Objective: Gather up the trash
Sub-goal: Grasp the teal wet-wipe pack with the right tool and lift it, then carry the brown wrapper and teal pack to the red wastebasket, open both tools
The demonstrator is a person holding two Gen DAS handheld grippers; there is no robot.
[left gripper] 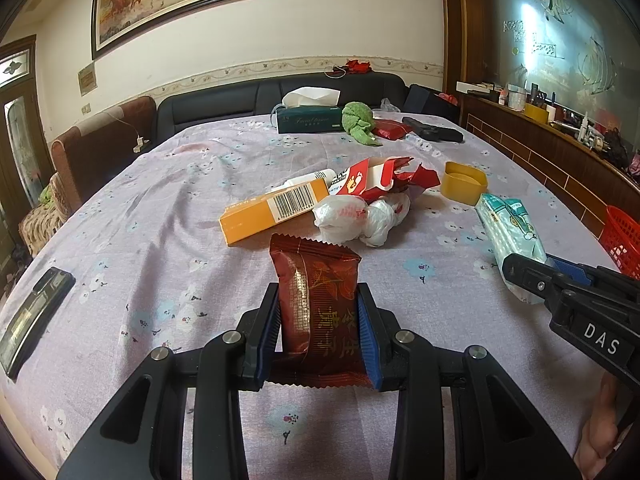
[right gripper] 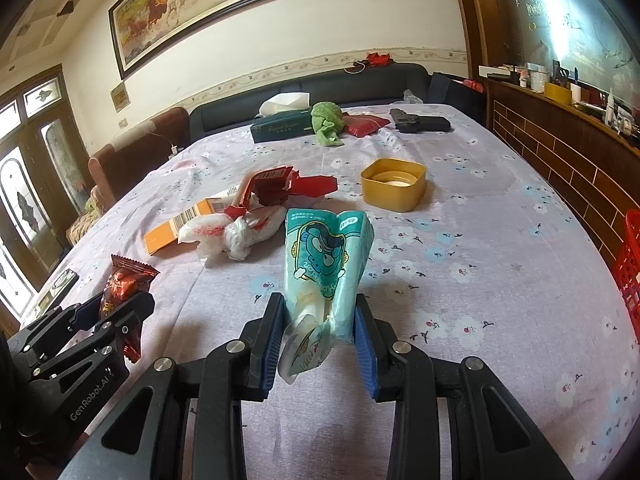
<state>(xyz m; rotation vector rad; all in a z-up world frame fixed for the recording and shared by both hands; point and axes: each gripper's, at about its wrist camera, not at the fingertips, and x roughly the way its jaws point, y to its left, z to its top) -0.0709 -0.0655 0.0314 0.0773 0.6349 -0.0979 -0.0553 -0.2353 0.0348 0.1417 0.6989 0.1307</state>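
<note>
My left gripper (left gripper: 318, 300) is shut on a dark red snack wrapper (left gripper: 316, 280), held upright above the flowered tablecloth; it also shows at the left of the right wrist view as the left gripper (right gripper: 120, 304) with the red wrapper (right gripper: 124, 284). My right gripper (right gripper: 318, 308) is shut on a pale teal tissue pack (right gripper: 326, 256), seen from the left wrist view as the tissue pack (left gripper: 510, 228) in the right gripper (left gripper: 528, 276). Ahead lie a crumpled white plastic bag (left gripper: 360, 216), an orange box (left gripper: 272, 208) and a torn red-and-white carton (left gripper: 380, 178).
A yellow lid-like tub (right gripper: 394, 184) stands past the trash pile. A red plastic basket (right gripper: 632, 264) sits at the table's right edge, a phone (left gripper: 32, 316) at the left. Far back are a green tissue box (left gripper: 310, 120), a green cloth (left gripper: 358, 120) and a black case (left gripper: 434, 130).
</note>
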